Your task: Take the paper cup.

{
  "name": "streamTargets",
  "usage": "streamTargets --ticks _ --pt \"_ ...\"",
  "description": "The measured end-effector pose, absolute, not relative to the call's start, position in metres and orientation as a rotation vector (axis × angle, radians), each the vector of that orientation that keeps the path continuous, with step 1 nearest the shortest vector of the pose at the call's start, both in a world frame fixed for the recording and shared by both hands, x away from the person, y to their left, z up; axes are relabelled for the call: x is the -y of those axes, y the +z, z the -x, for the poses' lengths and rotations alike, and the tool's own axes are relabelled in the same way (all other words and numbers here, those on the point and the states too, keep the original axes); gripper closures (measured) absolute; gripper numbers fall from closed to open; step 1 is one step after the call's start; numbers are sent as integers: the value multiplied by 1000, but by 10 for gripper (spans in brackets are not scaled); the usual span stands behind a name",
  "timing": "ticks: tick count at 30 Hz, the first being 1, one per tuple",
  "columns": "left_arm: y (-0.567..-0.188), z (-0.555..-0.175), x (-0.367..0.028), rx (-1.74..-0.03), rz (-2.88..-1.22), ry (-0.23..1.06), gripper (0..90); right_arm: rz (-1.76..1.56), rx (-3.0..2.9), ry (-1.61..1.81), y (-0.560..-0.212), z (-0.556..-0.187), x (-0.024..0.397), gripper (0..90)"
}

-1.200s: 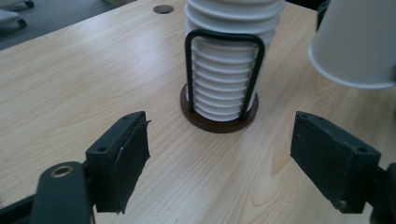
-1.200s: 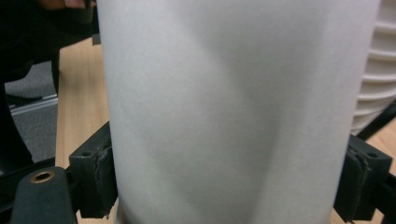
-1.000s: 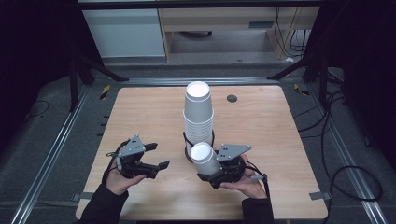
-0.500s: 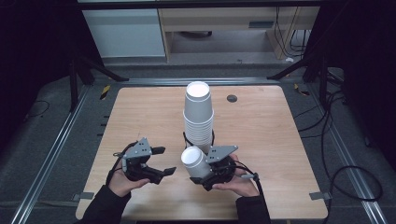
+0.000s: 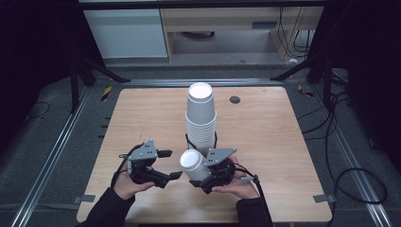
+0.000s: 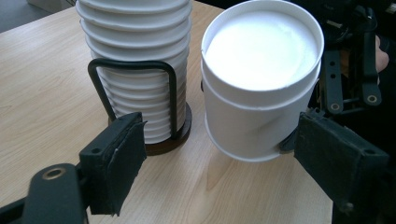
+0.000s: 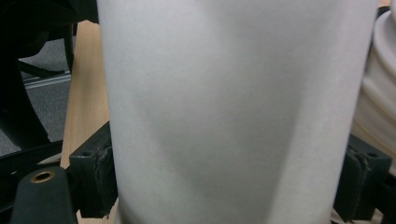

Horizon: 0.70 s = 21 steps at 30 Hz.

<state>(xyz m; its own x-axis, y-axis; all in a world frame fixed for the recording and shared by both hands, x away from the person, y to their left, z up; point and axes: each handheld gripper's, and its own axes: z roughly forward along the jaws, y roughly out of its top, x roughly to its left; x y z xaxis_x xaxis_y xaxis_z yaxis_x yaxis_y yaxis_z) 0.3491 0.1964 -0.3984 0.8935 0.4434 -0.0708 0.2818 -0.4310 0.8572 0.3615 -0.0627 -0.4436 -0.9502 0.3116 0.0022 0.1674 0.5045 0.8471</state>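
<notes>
Right hand-held gripper (image 5: 204, 176): at the near edge of the worktop (image 5: 265, 137), held in the person's right hand (image 5: 231, 182); its jaws are clamped on a single white paper cup (image 5: 193, 163), which lies tilted with its open mouth toward the left hand-held gripper.
Right gripper view: the cup (image 7: 238, 112) wall spans the space between the two black pads (image 7: 93, 177), pressed on both sides; the high view does not resolve this contact.
Left hand-held gripper (image 5: 169, 164): just left of the cup, held in the left hand (image 5: 127, 185); its jaws are spread apart and hold nothing.
Left gripper view: the cup (image 6: 261, 84) interior is bare and white; a black wire holder (image 6: 135, 93) on a dark round base encloses the foot of the stack.
Cup stack (image 5: 201, 118): upright at mid-worktop, just behind the held cup and apart from it.
Far zone: a small dark disc (image 5: 235, 99) near the far edge; bare wood lies open to either side of the stack.
</notes>
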Motion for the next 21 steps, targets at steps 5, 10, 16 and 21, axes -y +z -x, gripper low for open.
streamTargets --ticks 5,10,16,21 --pt "-399 -349 -192 -513 -2045 184 154 -419 -2589 1435 -443 -361 61 144" --pt "-399 -349 -189 -511 -2044 168 153 -408 -2590 1434 -442 -361 60 144" --pt "-398 -348 -188 -502 -2039 161 152 -388 -2606 1423 -443 -362 55 144" --pt "-397 -348 -187 -495 -2037 155 151 -370 -2619 1413 -443 -362 53 144"
